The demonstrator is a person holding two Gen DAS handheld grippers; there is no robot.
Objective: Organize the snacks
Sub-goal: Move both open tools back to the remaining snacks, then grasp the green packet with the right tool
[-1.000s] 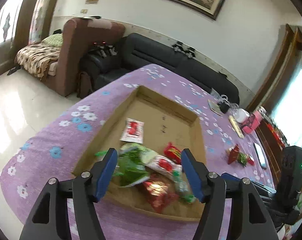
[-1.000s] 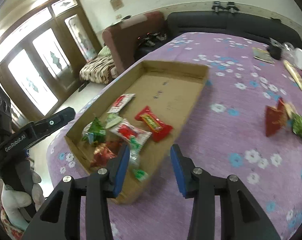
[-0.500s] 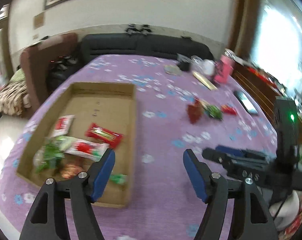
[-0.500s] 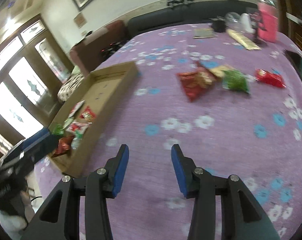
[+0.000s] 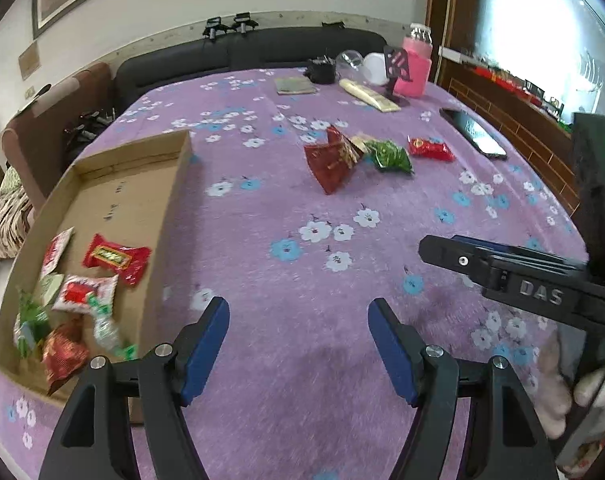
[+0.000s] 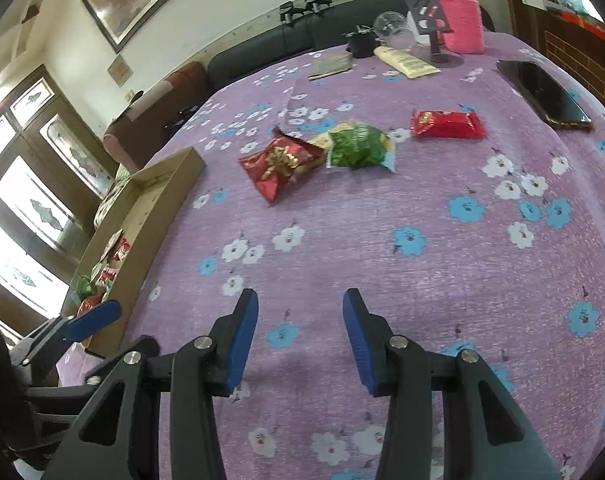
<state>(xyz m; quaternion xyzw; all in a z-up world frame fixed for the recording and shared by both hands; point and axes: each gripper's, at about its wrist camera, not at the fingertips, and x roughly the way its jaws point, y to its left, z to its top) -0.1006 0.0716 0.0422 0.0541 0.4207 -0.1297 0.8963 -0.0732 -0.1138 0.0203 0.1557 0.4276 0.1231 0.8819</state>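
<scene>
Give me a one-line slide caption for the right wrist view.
Empty right gripper faces three loose snack packets on the purple cloth; box at left.

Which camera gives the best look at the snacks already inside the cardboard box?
The left wrist view. It looks down into the box, so the wrappers on its floor show separately. In the right wrist view the box sits side-on at the left edge, its wall hiding most of them; only a few packets peek out.
</scene>
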